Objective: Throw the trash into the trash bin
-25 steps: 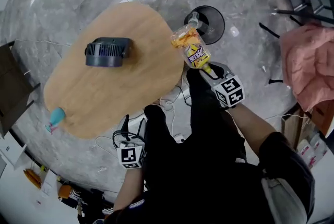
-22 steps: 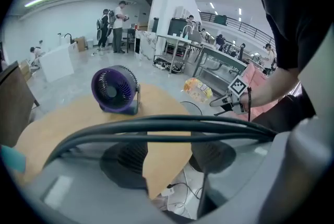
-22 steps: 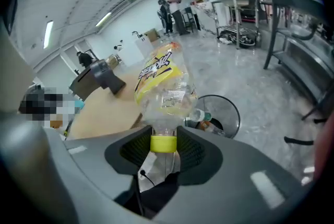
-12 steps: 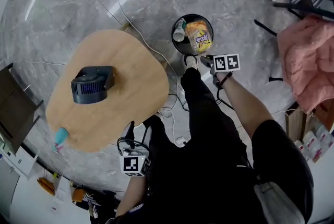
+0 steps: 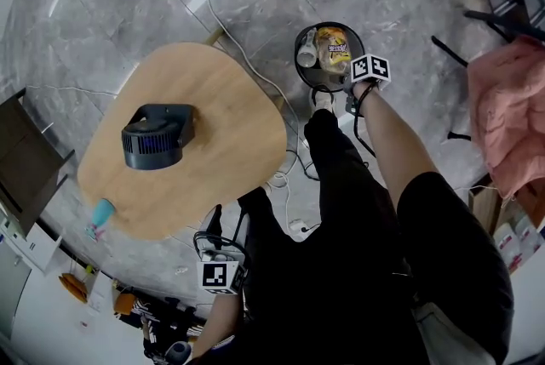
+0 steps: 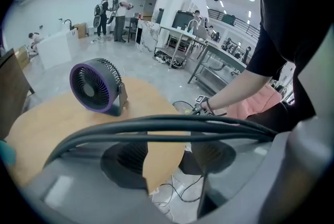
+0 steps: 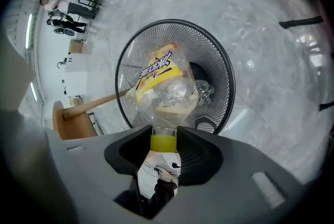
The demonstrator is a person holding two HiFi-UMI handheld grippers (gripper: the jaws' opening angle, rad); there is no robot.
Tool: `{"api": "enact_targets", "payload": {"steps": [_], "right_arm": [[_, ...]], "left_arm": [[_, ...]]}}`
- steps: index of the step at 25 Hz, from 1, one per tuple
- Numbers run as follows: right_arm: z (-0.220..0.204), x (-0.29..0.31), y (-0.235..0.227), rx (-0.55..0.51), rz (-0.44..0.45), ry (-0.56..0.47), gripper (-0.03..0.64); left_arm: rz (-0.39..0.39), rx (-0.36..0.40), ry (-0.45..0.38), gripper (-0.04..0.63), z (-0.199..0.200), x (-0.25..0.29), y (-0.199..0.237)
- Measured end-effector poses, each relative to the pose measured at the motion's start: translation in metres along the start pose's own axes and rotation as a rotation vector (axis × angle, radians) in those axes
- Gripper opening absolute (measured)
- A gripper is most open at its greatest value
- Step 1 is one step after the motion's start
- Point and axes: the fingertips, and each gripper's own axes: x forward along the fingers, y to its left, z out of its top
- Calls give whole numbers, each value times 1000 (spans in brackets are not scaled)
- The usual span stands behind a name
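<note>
Plastic bottle (image 7: pixel 164 90), now lowered over trash bin (image 7: pixel 211 53).
Right claw (image 7: pixel 164 137) clamped on its neck; only release remains. Left claw (image 6: pixel 168 160) apart, empty.

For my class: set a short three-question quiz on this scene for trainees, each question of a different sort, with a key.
1. True or false: the right claw grips the crushed plastic bottle by its neck.
2. What stands on the wooden table? A) a fan B) a kettle C) a laptop
3. Is the wire mesh trash bin empty?
Key: 1 true. 2 A. 3 No: a clear bottle lies in it.
</note>
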Motion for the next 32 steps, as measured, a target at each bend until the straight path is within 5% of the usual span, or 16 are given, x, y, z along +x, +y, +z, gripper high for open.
{"api": "enact_targets", "payload": {"steps": [2,5,14,20,26,32], "right_arm": [[6,-2,-5,-32,-33,8,185],[18,-12,-8,-166,-116,-33,293],[4,-77,40,-663,-250,-278,293],[-33,-107,83,-799,-255,-464,293],[-69,-134,127,-817,-207,-616,288],[-153,-192,214,-936,-44,-721,245]], "left_arm": [[-5,-9,5,265,-3,1,-1],[-23,-12,7,265,-7,5,-3],[-58,30,-45,265,2,-4,0],[-71,74,-70,265,-4,-25,11],[-61,127,-112,265,-17,-57,29],[47,172,-208,250,-10,-112,57]]}}
